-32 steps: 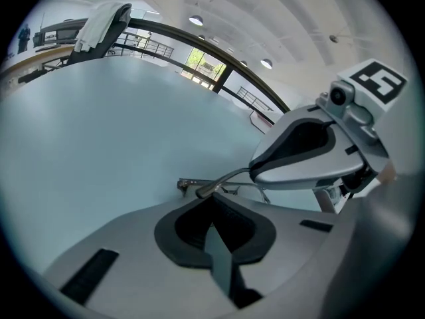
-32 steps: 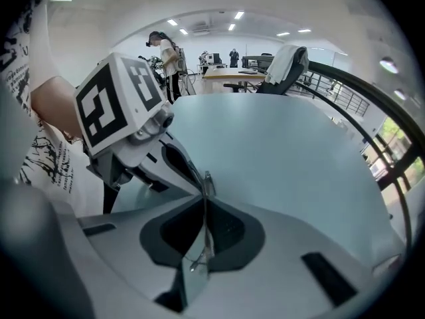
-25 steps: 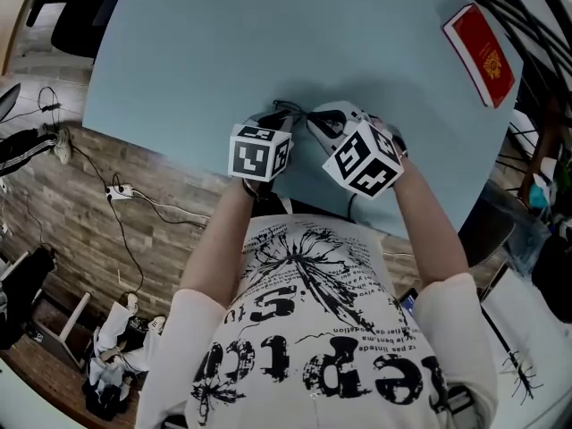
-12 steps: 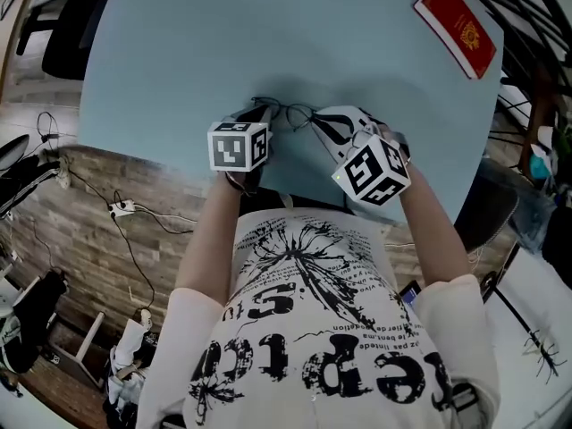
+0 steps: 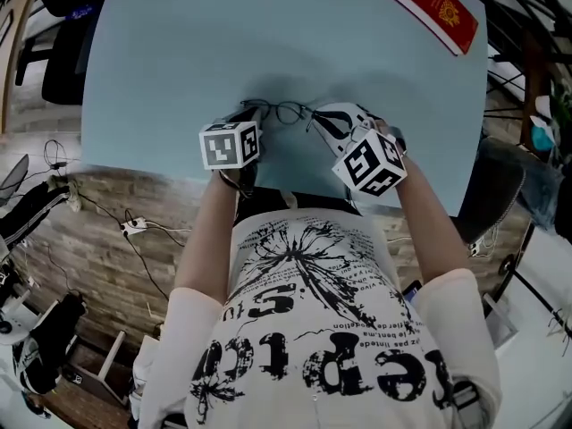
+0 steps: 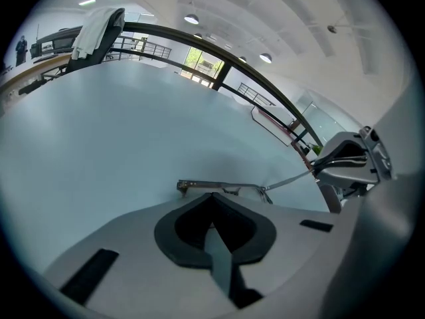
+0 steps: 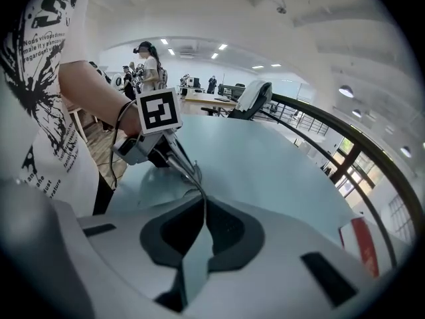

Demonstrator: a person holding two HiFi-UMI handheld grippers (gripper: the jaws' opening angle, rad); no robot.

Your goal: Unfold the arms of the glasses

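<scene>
Glasses (image 5: 284, 111): held just right of the left claw (image 6: 212, 197), above the surface (image 5: 268, 34) — long axis toward the right claw (image 7: 201, 203).
Left claw: closed on the frame.
Right claw: pinching one thin arm — farther right.

Table (image 5: 179, 43) pale blue; glasses (image 5: 284, 110) dark; booklet (image 5: 438, 12) red; shirt (image 5: 313, 329) white w/ blk print.

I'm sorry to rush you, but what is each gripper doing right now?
The left gripper is closed, holding the glasses by the frame.
The right gripper is closed on one thin arm of the glasses.
</scene>
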